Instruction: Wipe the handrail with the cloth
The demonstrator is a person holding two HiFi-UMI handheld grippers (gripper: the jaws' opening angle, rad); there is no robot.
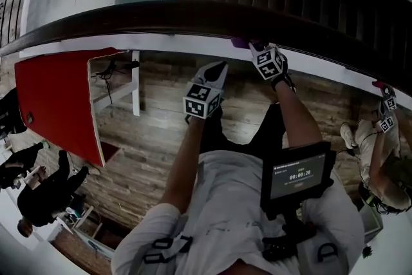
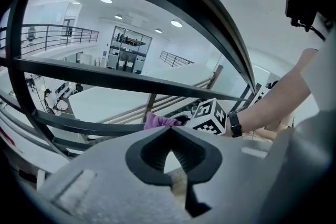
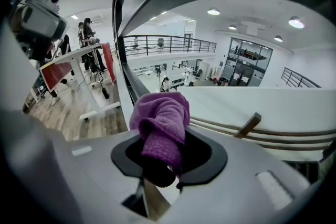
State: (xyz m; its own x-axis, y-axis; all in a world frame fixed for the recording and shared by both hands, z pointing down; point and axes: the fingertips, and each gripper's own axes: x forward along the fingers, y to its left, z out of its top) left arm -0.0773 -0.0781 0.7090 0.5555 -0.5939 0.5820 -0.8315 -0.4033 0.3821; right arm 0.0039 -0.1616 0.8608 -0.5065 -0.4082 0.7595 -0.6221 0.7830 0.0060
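Observation:
The dark handrail (image 1: 161,19) curves across the top of the head view. My right gripper (image 1: 255,46) is up against it, shut on a bunched purple cloth (image 1: 239,42) that touches the rail's near side. In the right gripper view the cloth (image 3: 161,115) bulges out of the jaws of the right gripper (image 3: 160,157), with the rail (image 3: 125,13) running away to the left. My left gripper (image 1: 219,69) hangs just below the rail, left of the right one, shut with nothing in it (image 2: 169,134). Its view shows the rail (image 2: 205,18) overhead and the cloth (image 2: 157,121) beside the right gripper's marker cube (image 2: 211,115).
Below the rail run horizontal balustrade bars (image 2: 105,78). A red panel (image 1: 55,100) and a white desk leg (image 1: 136,84) stand on the wood floor at left. People (image 1: 38,193) are at lower left, and another person with grippers (image 1: 383,138) at right. Dark stairs (image 1: 290,0) lie beyond the rail.

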